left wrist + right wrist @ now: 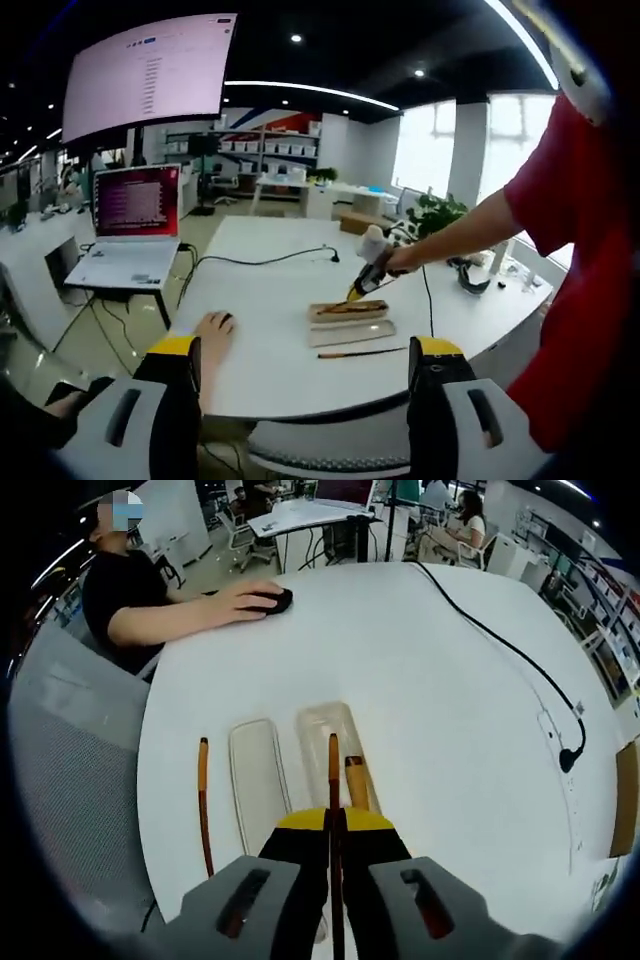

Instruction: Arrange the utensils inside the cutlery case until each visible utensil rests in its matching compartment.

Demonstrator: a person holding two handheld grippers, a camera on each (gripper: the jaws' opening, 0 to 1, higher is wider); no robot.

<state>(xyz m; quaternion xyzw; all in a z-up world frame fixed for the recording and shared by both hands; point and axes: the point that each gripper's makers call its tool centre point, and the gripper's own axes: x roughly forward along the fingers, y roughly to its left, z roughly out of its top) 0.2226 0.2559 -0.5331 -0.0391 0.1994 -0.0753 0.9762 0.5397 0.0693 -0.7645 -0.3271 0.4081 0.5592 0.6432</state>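
The clear cutlery case point(318, 730) lies open on the white table point(440, 720), with a wooden-handled utensil point(356, 780) resting in it. My right gripper point(333, 822) is shut on a thin brown chopstick point(333, 765) whose far end reaches over the case. Beside the case lies its flat lid point(258, 780), and left of that a second brown chopstick point(203, 800) rests on the table. In the left gripper view the case point(348, 311), the lid point(352, 333) and the loose chopstick point(362, 352) sit mid-table, with the right gripper point(364, 284) above the case. My left gripper point(305, 352) hangs open short of the table's near edge.
A seated person in black rests a hand on a mouse point(270, 601) at the table's far side. A black cable point(500, 640) crosses the table. A laptop point(135, 215) stands on a side desk. A red sleeve point(570, 250) fills the right of the left gripper view.
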